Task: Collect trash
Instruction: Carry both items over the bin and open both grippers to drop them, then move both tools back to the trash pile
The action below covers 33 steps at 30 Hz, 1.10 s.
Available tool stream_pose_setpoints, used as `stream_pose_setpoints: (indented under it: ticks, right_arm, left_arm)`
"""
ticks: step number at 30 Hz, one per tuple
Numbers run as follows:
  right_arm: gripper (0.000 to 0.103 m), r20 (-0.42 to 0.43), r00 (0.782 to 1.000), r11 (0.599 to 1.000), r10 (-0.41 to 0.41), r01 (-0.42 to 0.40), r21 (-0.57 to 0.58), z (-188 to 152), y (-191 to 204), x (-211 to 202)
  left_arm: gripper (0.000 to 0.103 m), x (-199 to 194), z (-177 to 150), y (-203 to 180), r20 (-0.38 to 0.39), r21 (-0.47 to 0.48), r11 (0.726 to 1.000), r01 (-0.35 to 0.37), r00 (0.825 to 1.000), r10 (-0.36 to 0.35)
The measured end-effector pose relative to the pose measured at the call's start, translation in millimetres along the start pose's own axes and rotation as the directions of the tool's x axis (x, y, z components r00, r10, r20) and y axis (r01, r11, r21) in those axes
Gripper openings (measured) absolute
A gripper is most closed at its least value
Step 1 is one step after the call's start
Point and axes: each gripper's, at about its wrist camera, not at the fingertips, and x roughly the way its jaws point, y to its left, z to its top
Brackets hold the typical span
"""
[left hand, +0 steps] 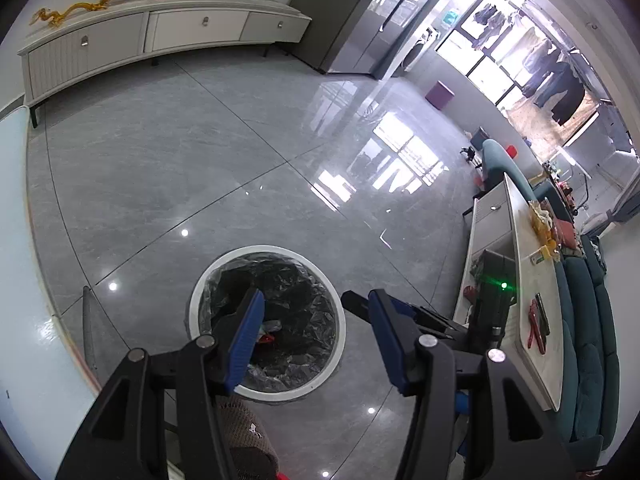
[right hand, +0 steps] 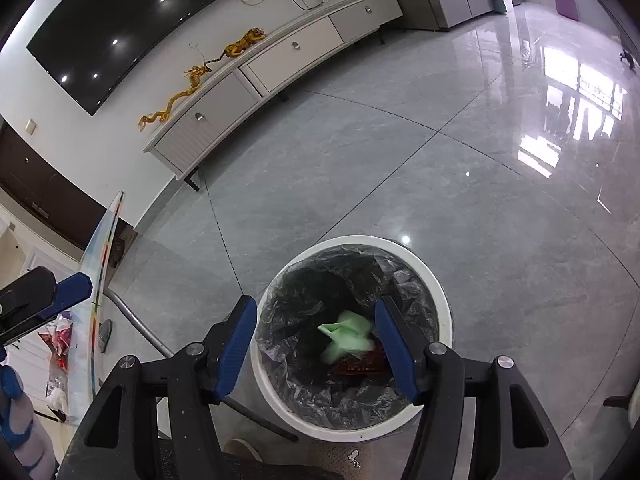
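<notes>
A white round trash bin [left hand: 338, 344] with a black liner stands on the grey floor, below both grippers; it also shows in the right wrist view [right hand: 442, 308]. My left gripper [left hand: 316, 324] is open and empty above the bin's mouth. My right gripper [right hand: 316, 332] is open and empty above the bin. A pale green crumpled piece of trash [right hand: 346, 334] is blurred, loose between the right fingers inside the bin. A dark red wrapper [right hand: 360, 364] lies in the bin under it. The right gripper's fingertip [left hand: 356, 304] shows in the left wrist view.
A white coffee table [left hand: 534, 280] holds wrappers [left hand: 546, 224] and a red-black item [left hand: 538, 322], with a teal sofa [left hand: 588, 340] behind. A long white TV cabinet [left hand: 160, 32] lines the far wall. A glass table edge [right hand: 100, 280] is at left.
</notes>
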Motion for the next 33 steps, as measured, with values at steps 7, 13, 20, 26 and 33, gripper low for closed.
stream_pose_setpoints:
  ticks: [7,13,20,26,33]
  right_arm:
    - [0.059,0.033,0.999,1.0,0.005,-0.004,-0.014,-3,16,-16]
    - [0.059,0.076,0.997,1.0,-0.004,0.006,-0.024,-4,31,-40]
    - [0.061,0.125,0.992,0.997,-0.012,0.022,-0.076,-5,59,-66]
    - [0.062,0.164,0.986,0.99,-0.013,0.036,-0.138,-8,89,-84]
    - [0.064,0.207,0.978,0.983,-0.008,0.045,-0.176,-9,116,-105]
  left_arm:
    - [0.053,-37,-10,7,0.067,-0.011,0.999,-0.033,0.997,0.034]
    - [0.053,-74,-22,12,0.167,-0.01,0.998,-0.069,0.983,0.07]
    - [0.053,-119,-44,23,0.286,-0.029,0.991,-0.127,0.949,0.13]
    - [0.053,-150,-63,37,0.314,-0.029,0.981,-0.19,0.93,0.19]
    - [0.053,-180,-84,59,0.336,-0.064,0.973,-0.222,0.913,0.231]
